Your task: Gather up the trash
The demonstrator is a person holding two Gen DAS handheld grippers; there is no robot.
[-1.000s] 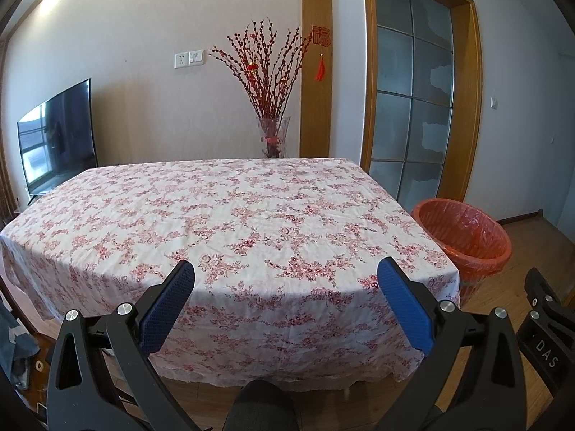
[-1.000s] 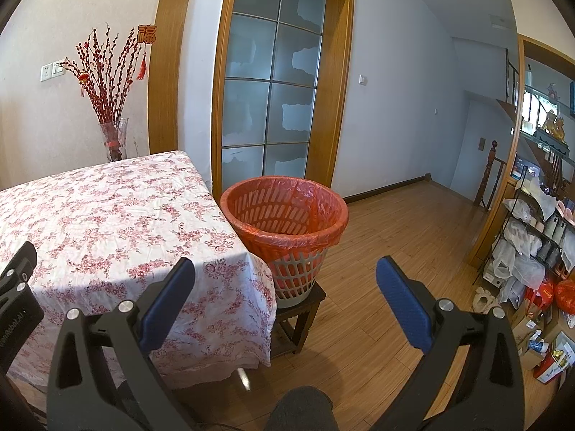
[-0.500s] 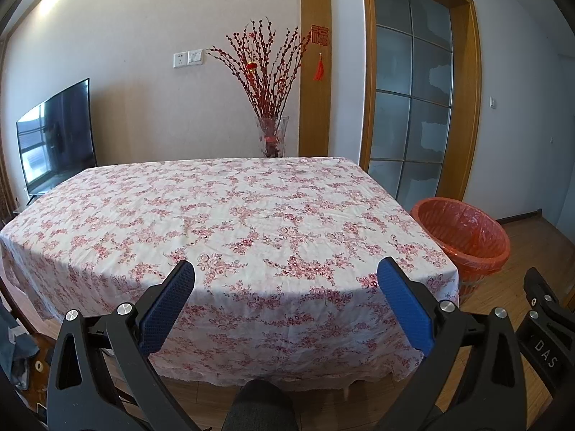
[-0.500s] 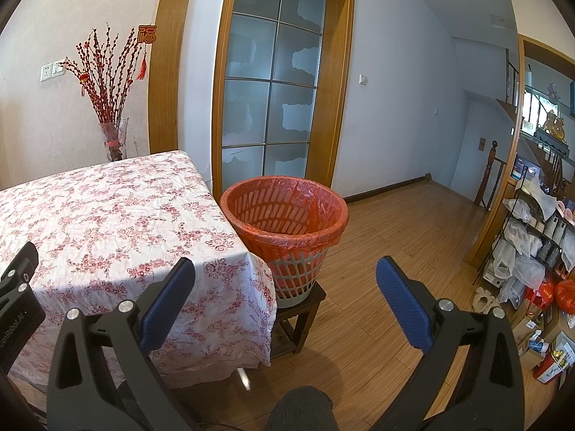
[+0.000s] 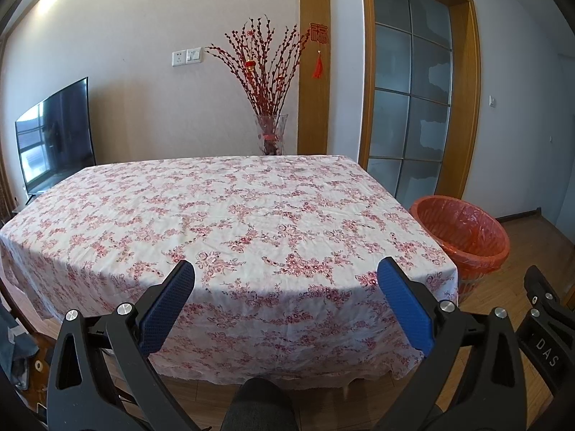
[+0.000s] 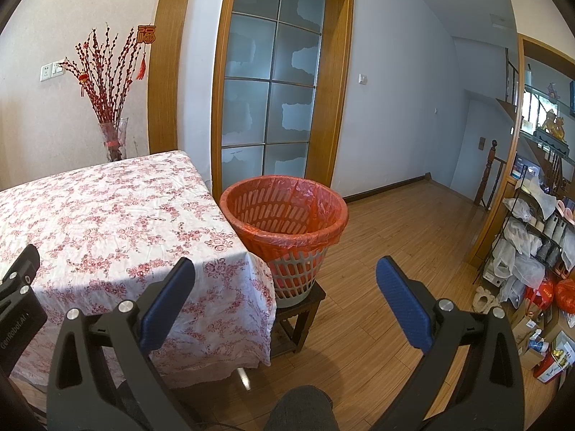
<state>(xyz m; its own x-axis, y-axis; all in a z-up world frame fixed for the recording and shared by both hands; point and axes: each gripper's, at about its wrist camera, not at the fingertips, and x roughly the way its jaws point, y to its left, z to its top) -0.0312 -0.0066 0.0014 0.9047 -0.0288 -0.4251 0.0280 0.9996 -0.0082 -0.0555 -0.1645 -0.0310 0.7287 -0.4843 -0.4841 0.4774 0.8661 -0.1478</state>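
Note:
A white slatted waste basket lined with a red plastic bag point(image 6: 287, 215) stands on a small dark wooden stool beside the table's right corner; it also shows in the left wrist view point(image 5: 463, 237). I see no trash on the floral tablecloth point(image 5: 222, 215). My left gripper point(image 5: 285, 276) is open and empty, held in front of the table's near edge. My right gripper point(image 6: 285, 274) is open and empty, held in front of the basket, short of it. The basket's inside bottom is hidden.
A glass vase of red branches point(image 5: 269, 133) stands behind the table's far edge. A TV point(image 5: 54, 143) is at the left wall. A glass door point(image 6: 273, 82) is behind the basket. Shelves with bags and boxes point(image 6: 532, 258) line the right. The floor is wood point(image 6: 395, 244).
Both views have shifted very slightly; both grippers stay open and empty in nearly the same place.

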